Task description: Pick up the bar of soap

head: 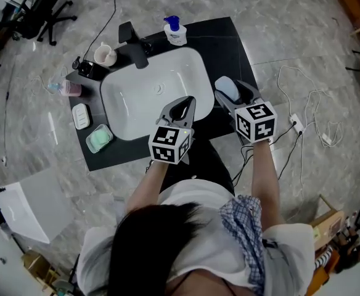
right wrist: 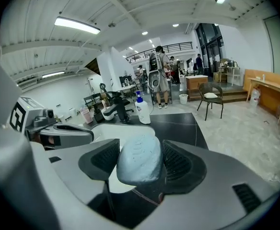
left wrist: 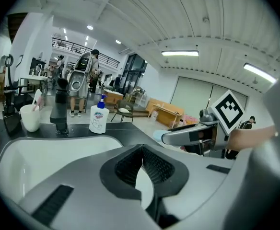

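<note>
A pale blue bar of soap sits between the jaws of my right gripper, which is shut on it. The gripper holds it above the black counter, just right of the white sink. My left gripper hovers over the sink's near right part, its jaws pressed together with nothing between them. In the left gripper view the right gripper shows at the right, with the soap at its tip.
A black faucet, a blue-capped pump bottle and a white cup stand behind the sink. Left of it lie a pink bottle, a white dish and a green dish. Cables trail on the floor at right.
</note>
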The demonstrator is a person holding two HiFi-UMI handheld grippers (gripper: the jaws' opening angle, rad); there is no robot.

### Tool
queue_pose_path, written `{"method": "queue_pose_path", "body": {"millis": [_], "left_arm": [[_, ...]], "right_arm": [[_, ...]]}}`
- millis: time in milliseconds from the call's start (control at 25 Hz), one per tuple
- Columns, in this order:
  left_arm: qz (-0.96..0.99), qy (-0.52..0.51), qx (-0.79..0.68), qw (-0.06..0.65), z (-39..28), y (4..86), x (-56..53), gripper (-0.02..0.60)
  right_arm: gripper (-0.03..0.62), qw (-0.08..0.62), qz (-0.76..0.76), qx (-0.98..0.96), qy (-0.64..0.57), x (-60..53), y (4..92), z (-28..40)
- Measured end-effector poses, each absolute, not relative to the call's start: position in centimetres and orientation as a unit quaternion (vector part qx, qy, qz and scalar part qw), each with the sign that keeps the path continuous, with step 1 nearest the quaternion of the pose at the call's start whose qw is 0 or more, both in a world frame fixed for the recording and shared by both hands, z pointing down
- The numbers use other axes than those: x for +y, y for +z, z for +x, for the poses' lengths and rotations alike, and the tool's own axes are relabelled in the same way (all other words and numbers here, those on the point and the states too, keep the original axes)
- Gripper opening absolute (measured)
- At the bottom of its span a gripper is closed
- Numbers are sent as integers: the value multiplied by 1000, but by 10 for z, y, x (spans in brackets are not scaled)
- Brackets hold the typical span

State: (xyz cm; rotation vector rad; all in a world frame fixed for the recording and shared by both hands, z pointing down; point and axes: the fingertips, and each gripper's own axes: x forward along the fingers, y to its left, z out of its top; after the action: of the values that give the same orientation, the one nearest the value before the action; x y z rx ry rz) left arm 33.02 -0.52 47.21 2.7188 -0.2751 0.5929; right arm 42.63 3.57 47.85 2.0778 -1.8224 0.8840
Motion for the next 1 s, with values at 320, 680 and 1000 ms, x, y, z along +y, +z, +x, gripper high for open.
{"method": "queue_pose_path", "body": {"millis": [320, 680, 1000], "left_arm": [[952, 218, -123, 174, 356, 478, -18, 14], [953, 216, -129, 168, 376, 475, -22, 14], [949, 218, -151, 171, 374, 479, -36, 14]], "right_arm": [[288, 138, 687, -624, 346, 43, 524, 453], [288, 169, 660, -627, 378, 41, 562, 460], [288, 198, 643, -623, 398, 42, 583, 458]]}}
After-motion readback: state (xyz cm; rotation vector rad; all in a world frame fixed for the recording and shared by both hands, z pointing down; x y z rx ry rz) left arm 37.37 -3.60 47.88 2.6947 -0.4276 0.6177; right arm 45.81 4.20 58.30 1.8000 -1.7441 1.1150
